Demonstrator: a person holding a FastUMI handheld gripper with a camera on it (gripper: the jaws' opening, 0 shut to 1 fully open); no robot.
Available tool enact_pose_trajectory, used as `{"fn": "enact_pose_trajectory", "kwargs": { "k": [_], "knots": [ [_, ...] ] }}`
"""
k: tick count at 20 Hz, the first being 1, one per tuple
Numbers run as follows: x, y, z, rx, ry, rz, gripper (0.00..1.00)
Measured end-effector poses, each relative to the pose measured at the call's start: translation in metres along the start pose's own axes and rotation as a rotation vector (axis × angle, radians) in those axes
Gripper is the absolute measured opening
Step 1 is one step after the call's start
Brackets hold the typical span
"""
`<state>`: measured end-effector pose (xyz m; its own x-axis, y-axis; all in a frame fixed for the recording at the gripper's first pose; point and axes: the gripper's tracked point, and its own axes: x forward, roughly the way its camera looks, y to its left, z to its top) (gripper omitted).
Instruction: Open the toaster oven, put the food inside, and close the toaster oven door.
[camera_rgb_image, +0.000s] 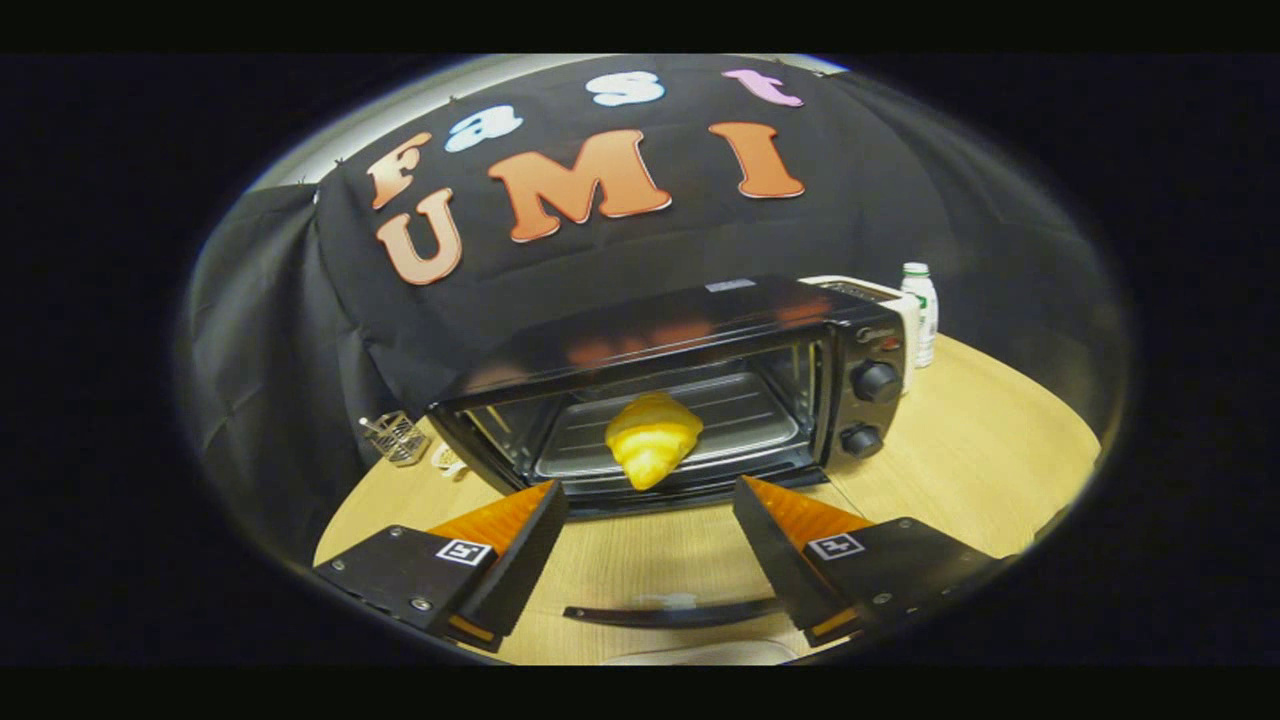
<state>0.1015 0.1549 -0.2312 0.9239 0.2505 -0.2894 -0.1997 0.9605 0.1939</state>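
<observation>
Tongs: the tongs (650, 500) are spread wide and pinch nothing; the two fingers stand well apart over the surface (1000, 450).
Door handle: a dark curved bar (670, 612) lies between the fingers at 6 o'clock from their midpoint, nearest of all; I take it for the handle of the dropped door, whose glass is too clear to trace.
Croissant: the yellow croissant (652, 438) sits at 12 o'clock from the tongs, just beyond the fingertips, on the rack at the front of the cavity; its long axis runs roughly toward the tongs, narrow end nearest.
Toaster oven: the toaster oven (700, 330) stands open at 12 o'clock, its two knobs (876, 381) at about 2 o'clock.
Far things: a small wire basket (396, 437) at 10 o'clock beside the oven; a white bottle (920, 312) at 1 o'clock behind it.
Stage: by my reading the food is in, and closing remains.
Key relation: the handle lies below and nearer than the fingertips, its length crosswise to them, so the tongs would need to come back and under it to lift the door.
</observation>
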Motion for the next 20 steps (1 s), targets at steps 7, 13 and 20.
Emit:
{"fn": "enact_pose_trajectory", "kwargs": {
  "k": [7,13,20],
  "knots": [
    [-0.050,-0.019,-0.055,-0.050,0.101,-0.056,0.99],
    [-0.047,-0.026,-0.115,-0.085,0.231,-0.097,0.99],
    [-0.028,-0.030,-0.142,-0.128,0.300,-0.113,0.99]
  ]
}}
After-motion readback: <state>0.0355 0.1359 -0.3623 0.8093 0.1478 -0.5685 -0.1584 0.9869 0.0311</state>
